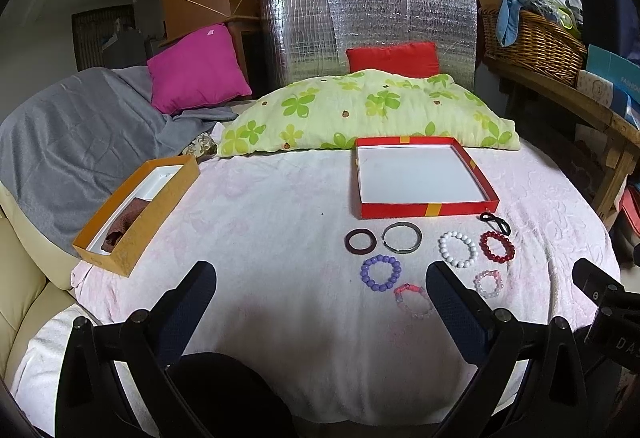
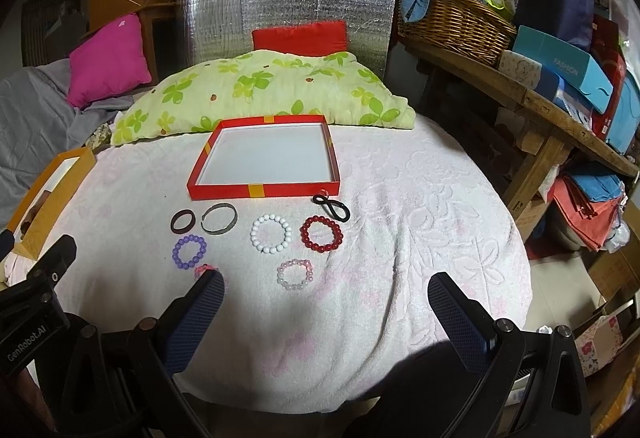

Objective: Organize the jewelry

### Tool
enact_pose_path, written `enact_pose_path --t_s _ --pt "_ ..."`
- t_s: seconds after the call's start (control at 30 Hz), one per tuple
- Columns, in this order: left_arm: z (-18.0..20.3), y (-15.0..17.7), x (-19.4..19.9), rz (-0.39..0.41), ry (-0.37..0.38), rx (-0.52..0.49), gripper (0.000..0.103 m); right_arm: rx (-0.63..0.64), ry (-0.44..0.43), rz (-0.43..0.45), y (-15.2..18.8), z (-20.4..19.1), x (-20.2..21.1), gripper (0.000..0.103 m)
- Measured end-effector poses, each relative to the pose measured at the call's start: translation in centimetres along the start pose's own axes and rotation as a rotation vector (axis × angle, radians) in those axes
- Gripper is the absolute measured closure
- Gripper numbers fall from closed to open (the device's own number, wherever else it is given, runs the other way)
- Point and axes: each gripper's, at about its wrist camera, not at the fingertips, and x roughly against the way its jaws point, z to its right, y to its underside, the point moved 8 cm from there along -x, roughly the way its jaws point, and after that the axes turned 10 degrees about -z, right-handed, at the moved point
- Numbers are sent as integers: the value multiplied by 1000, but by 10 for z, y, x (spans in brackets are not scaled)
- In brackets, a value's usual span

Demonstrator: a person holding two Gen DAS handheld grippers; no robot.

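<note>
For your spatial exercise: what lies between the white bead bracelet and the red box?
Only bare pink towel, seen in both views, separates the white bead bracelet from the red box.

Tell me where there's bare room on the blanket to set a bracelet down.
Free: the stretch between the orange box and the red tray, the blanket right of the red bead bracelet, and the tray's own white floor. Crowded: the strip just in front of the tray, where the bracelets lie close together.

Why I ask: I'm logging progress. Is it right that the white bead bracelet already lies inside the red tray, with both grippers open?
Not quite. The white bead bracelet lies on the towel in front of the red tray, as the right wrist view shows. Both grippers, left and right, are open.
</note>
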Motion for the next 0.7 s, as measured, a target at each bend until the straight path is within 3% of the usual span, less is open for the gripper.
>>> enact_pose_path --t_s 0.4,0.7 --pt "2 1 -5 -9 7 -4 0 2 2 -6 0 0 -5 0" --pt "-10 6 -43 -70 8 32 0 -52 -23 -32 -6 25 -31 0"
